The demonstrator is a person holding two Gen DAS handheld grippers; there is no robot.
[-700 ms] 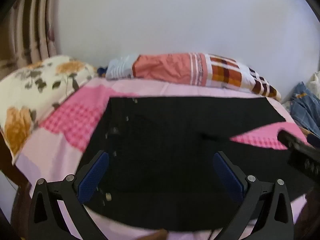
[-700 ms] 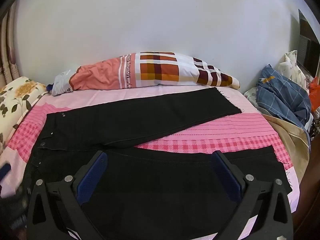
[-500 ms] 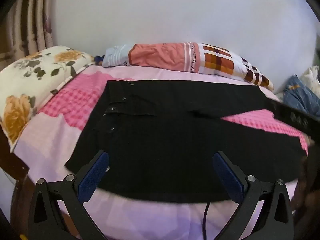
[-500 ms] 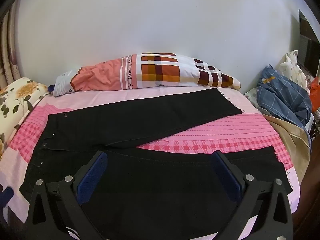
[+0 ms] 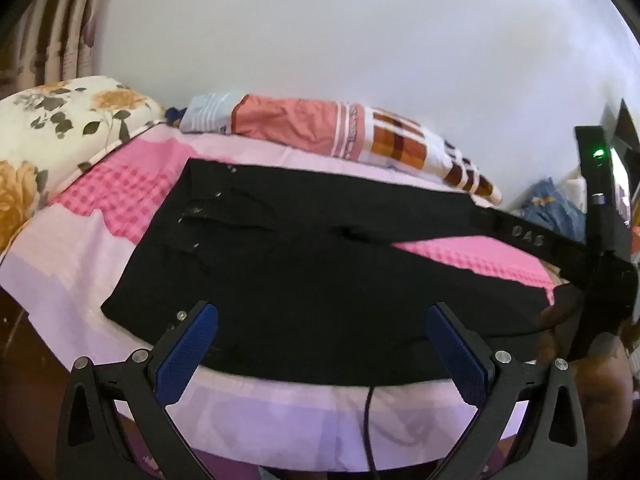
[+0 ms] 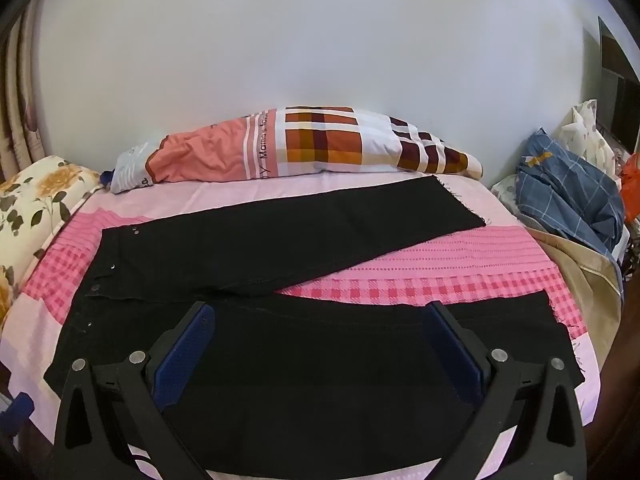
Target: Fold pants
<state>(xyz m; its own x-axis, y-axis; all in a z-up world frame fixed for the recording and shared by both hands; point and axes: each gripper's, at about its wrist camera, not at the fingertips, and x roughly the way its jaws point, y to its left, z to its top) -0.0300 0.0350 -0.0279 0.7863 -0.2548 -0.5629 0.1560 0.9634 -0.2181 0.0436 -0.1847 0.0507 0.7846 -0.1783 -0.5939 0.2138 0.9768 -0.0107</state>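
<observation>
Black pants (image 6: 280,248) lie flat on the pink bed, waistband at the left, legs spread in a V toward the right; they also show in the left wrist view (image 5: 304,264). My left gripper (image 5: 320,320) is open and empty, held above the near edge of the seat and near leg. My right gripper (image 6: 320,320) is open and empty above the near leg (image 6: 360,360). The right gripper's black body (image 5: 592,264) shows at the right of the left wrist view.
A pink checked bedsheet (image 6: 440,272) covers the bed. A plaid and salmon pillow (image 6: 304,144) lies along the far wall. A floral pillow (image 5: 52,136) is at the left. Blue checked clothes (image 6: 568,200) are heaped at the right. A black cable (image 5: 370,420) hangs over the near bed edge.
The left gripper has pulled back and up from the pants toward the near bed edge, so more sheet shows below. The right gripper has barely moved. Both stay open.
</observation>
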